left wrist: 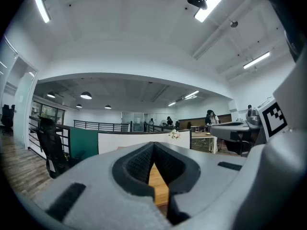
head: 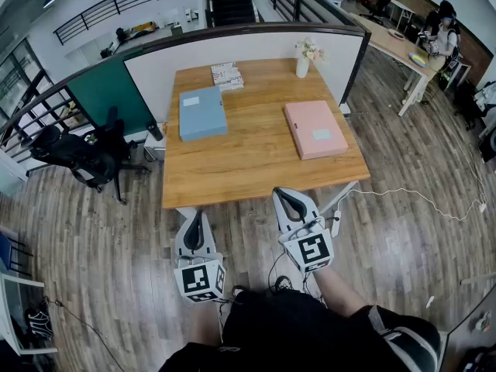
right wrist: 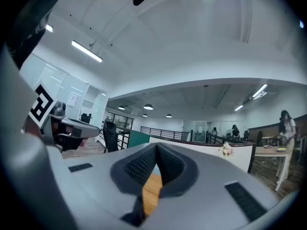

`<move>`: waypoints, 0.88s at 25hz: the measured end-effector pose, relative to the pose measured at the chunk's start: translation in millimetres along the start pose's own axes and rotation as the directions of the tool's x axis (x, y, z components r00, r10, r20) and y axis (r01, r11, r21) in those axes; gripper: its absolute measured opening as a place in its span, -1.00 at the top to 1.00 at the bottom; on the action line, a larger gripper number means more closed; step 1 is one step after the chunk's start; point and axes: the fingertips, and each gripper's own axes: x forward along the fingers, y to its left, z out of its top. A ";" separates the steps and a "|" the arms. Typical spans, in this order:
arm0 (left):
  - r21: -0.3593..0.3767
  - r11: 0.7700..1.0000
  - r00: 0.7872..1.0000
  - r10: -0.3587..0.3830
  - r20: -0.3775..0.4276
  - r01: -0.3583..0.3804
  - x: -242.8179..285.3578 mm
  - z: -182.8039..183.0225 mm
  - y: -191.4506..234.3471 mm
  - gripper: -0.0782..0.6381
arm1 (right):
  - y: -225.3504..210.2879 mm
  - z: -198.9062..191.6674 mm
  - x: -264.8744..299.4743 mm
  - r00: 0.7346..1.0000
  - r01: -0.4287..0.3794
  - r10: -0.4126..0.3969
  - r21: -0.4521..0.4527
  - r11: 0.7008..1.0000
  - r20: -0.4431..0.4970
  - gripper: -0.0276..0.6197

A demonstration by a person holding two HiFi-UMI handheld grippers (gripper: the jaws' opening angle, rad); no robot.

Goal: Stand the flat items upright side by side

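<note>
Table point(head: 256, 161): front half & centre strip bare, open approach from near edge.
Obstacles: blue folder point(head: 202, 113) rear-left, flat; pink folder point(head: 315, 129) right, flat; patterned book point(head: 227, 76) & flower vase point(head: 302, 67) at rear edge.
Partition point(head: 256, 49): walls off back & sides.

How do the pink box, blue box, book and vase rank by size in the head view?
Largest: the pink box and blue box, about alike; pink sits nearer the camera, so unranked.
Then the book.
Smallest: the vase.
</note>
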 end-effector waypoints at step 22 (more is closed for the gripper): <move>-0.039 0.994 0.989 -0.101 -0.112 0.098 -38.7 -55.5 77.9 0.57 | 96.5 -28.6 29.4 0.999 -0.001 0.003 0.042 0.999 -0.043 0.74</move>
